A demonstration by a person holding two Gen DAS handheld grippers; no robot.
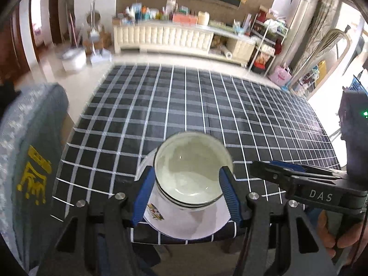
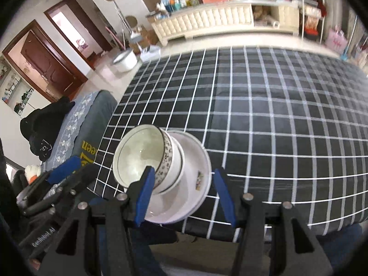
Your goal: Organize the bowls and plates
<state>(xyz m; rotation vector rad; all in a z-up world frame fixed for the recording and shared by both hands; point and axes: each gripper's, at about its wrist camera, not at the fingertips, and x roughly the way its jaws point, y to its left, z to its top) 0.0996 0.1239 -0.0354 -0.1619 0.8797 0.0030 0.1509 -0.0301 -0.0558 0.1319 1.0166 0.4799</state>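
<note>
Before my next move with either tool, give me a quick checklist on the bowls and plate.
1. Left tool open and empty: ok.
2. Right tool open and empty: ok.
3. Bowls nested, sitting on the plate: ok.
4. Bowls standing level: cannot tell, the fisheye skews them.
5. Plate fully on the table: ok, but close to its near edge.

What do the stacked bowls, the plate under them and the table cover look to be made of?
Bowls: likely glazed ceramic, glossy white with glints and a printed band. Plate: glossy white, ceramic or melamine, can't tell. Table cover: probably woven cloth, matte checks, creases.
</note>
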